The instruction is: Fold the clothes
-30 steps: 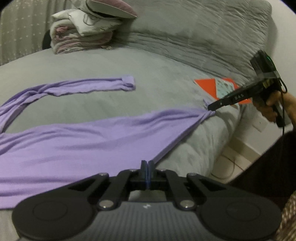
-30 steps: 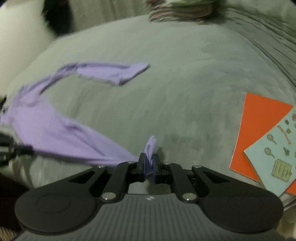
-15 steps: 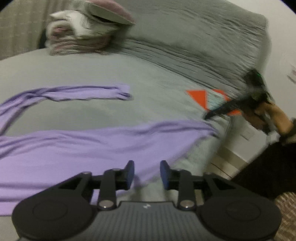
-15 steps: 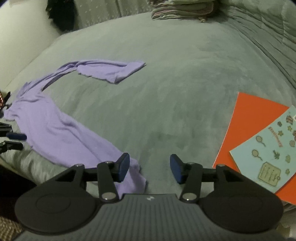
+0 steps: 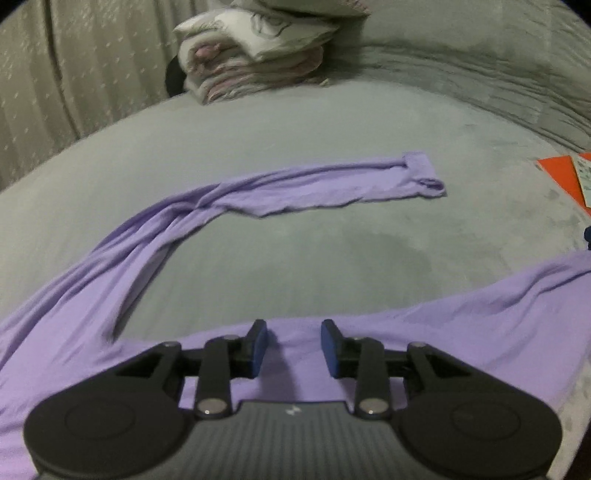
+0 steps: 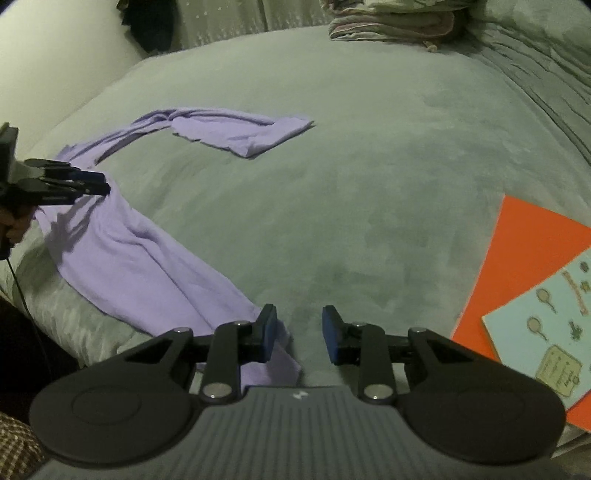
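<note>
A long purple garment [image 5: 280,188] lies spread on the grey bed [image 5: 332,125] in a U shape, with one leg reaching toward the back right. My left gripper [image 5: 293,338] hovers over the garment's near band. Its jaws are opening and nothing is pinched between them. From the right wrist view the same garment [image 6: 147,266] runs from the left gripper [image 6: 94,184] at the far left down to my right gripper [image 6: 299,326]. The right jaws are closing. The garment's end lies under the left finger [image 6: 267,332], and the gap shows bare bed.
A stack of folded clothes [image 5: 251,70] sits at the back of the bed, also seen in the right wrist view [image 6: 391,22]. An orange sheet with a pale blue card [image 6: 535,266] lies on the bed's right side. The bed's front edge drops off by the grippers.
Both grippers were shut on the garment's ends a second ago and have let go. The left gripper has swung left along the garment. The right jaws stand narrower than half a second ago.
</note>
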